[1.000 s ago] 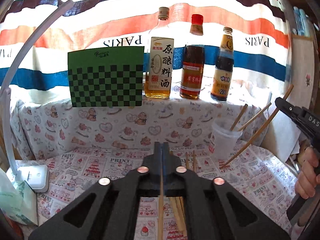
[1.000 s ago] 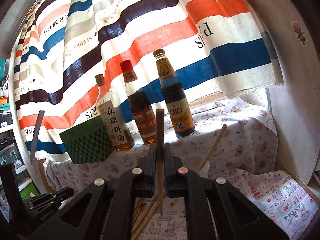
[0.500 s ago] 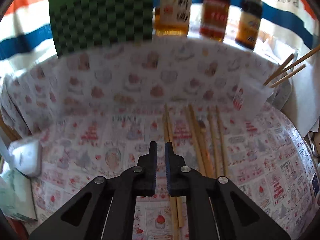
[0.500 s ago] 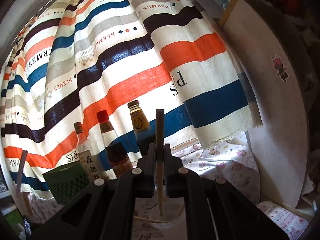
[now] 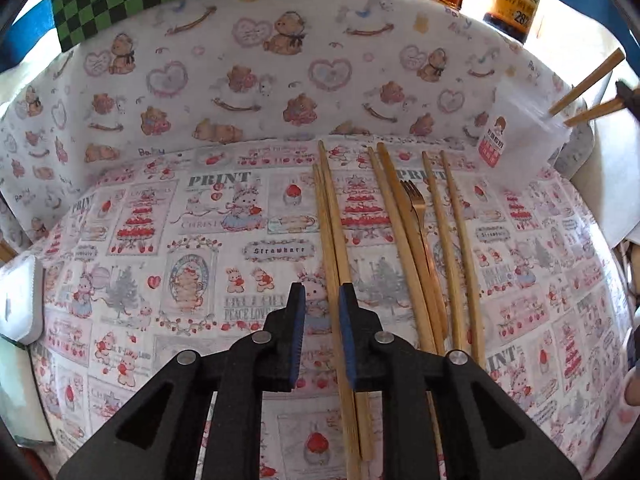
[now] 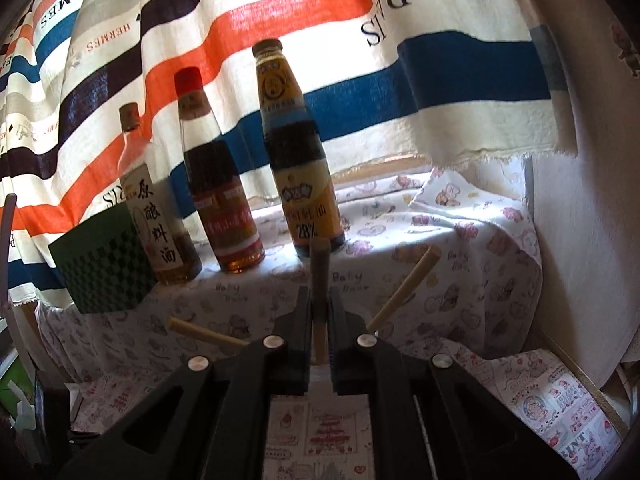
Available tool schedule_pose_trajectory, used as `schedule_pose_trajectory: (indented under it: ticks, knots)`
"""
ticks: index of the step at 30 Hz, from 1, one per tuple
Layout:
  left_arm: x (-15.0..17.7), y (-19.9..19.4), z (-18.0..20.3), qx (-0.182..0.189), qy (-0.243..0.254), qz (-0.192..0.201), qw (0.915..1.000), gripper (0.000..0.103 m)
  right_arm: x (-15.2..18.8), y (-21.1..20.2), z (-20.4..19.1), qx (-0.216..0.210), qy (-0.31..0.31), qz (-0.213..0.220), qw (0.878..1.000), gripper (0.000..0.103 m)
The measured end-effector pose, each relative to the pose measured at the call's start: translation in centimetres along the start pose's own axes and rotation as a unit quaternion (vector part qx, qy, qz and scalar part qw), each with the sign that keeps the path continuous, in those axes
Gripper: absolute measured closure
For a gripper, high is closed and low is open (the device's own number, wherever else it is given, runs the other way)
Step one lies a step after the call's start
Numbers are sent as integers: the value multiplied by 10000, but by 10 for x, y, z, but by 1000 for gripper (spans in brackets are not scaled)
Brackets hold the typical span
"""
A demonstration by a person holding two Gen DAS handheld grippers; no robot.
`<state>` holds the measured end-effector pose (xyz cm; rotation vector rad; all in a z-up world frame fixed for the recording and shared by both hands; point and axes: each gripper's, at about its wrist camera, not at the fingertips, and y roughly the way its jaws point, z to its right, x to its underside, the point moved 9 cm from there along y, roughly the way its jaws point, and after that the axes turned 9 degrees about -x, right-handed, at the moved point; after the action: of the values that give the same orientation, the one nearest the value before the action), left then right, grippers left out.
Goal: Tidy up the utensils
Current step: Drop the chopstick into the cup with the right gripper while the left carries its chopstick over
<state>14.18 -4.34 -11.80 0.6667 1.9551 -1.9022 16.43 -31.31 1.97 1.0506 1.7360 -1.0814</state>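
My left gripper (image 5: 322,300) points down at the printed tablecloth (image 5: 200,240), jaws opening. A pair of bamboo chopsticks (image 5: 332,232) lies under it, one running up between the blue pads untouched, so nothing is held. More chopsticks (image 5: 452,240), a bamboo knife (image 5: 400,224) and a fork (image 5: 416,200) lie to the right. A clear plastic cup (image 5: 516,136) at the back right holds chopsticks (image 5: 588,80). My right gripper (image 6: 320,300) is shut on an upright chopstick (image 6: 320,264). Two other chopsticks (image 6: 404,292) lean out from below it.
Three sauce bottles (image 6: 296,152) and a green checkered box (image 6: 104,264) stand on the cloth-covered ledge behind the table. A striped curtain (image 6: 400,92) hangs behind them. A white lamp base (image 5: 20,300) sits at the table's left edge. A hand (image 5: 634,388) shows at the right edge.
The left gripper tipped down from facing the bottles to facing the table, sank toward the chopsticks, and its jaws parted. The right gripper, still on its chopstick, swung up and back down.
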Motion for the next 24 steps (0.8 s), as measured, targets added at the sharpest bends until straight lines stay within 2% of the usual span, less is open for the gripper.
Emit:
schedule_pose_trajectory:
  ticks: [3, 5, 8, 13, 15, 16, 17, 18, 19, 21, 23, 24]
  knots:
    - [-2, 3, -2, 36, -73, -20, 10000, 87, 5, 3, 3, -130, 153, -199, 9996, 95]
    - [-4, 11, 0, 34, -43, -175, 9998, 87, 8, 4, 4, -135, 204, -308, 9992, 95]
    - [-18, 21, 4, -387, 229, -172, 9988, 87, 9, 5, 3, -162, 183, -391, 9989, 95]
    - [-48, 43, 6, -379, 184, -550, 9976, 87, 16, 11, 4, -205, 254, -694, 9971, 91]
    - [-60, 51, 3, -427, 113, -676, 9967, 90, 18, 12, 6, -204, 323, -789, 9962, 87]
    - [-63, 54, 1, -452, 43, -761, 9961, 97, 19, 13, 8, -210, 377, -813, 9958, 80]
    - [-64, 55, -1, -418, -42, -863, 9954, 98, 20, 12, 11, -186, 456, -806, 9955, 74]
    - [-66, 53, -2, -297, -104, -919, 9953, 98, 20, 12, 15, -120, 580, -771, 9953, 72]
    - [-70, 47, -1, -161, -145, -839, 9962, 98, 21, 12, 19, -78, 703, -765, 9946, 71]
    - [-83, 25, -5, -166, -194, -480, 9985, 98, 22, 13, 22, -193, 875, -828, 9925, 68]
    - [-97, -3, -5, -142, -257, -57, 9996, 98, 23, 13, 25, -271, 1098, -849, 9900, 56]
    - [-103, -18, -4, -63, -309, 120, 9994, 98, 23, 12, 26, -305, 1181, -860, 9888, 55]
